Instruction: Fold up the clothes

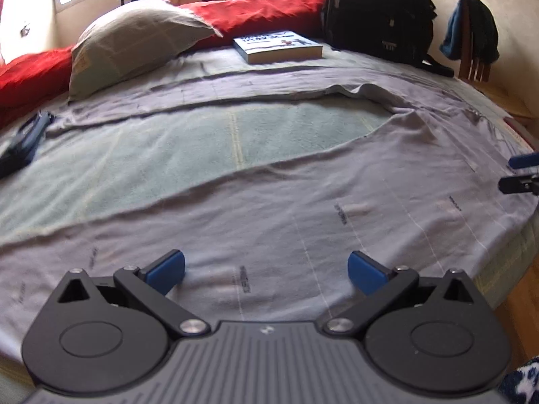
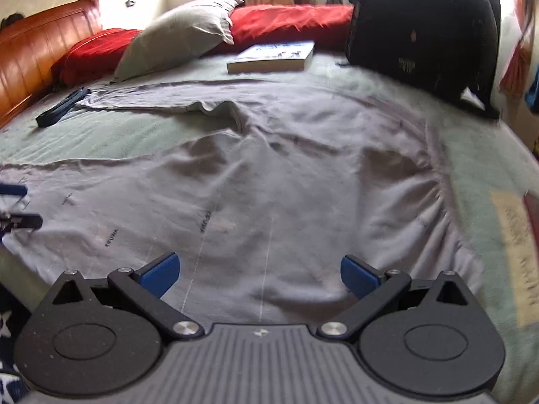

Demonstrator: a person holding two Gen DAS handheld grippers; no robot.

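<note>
A pair of grey trousers (image 1: 303,195) lies spread flat on the pale green bedsheet (image 1: 188,141), legs running left and waist to the right. In the right wrist view the same trousers (image 2: 269,175) fill the middle of the bed. My left gripper (image 1: 266,272) hovers open over the near leg, blue pads wide apart with nothing between them. My right gripper (image 2: 259,274) stands open above the cloth near the waist, also holding nothing. The right gripper's fingertips (image 1: 520,171) show at the left wrist view's right edge; the left gripper's fingertips (image 2: 17,205) show at the other view's left edge.
A beige pillow (image 1: 134,40) and red cushions (image 1: 256,13) line the far side. A book (image 1: 279,47) and a black backpack (image 1: 377,10) sit beyond the trousers. A dark blue strap (image 2: 60,107) lies at the left. A wooden chair (image 1: 471,43) stands at the right; a headboard (image 2: 37,54) at the left.
</note>
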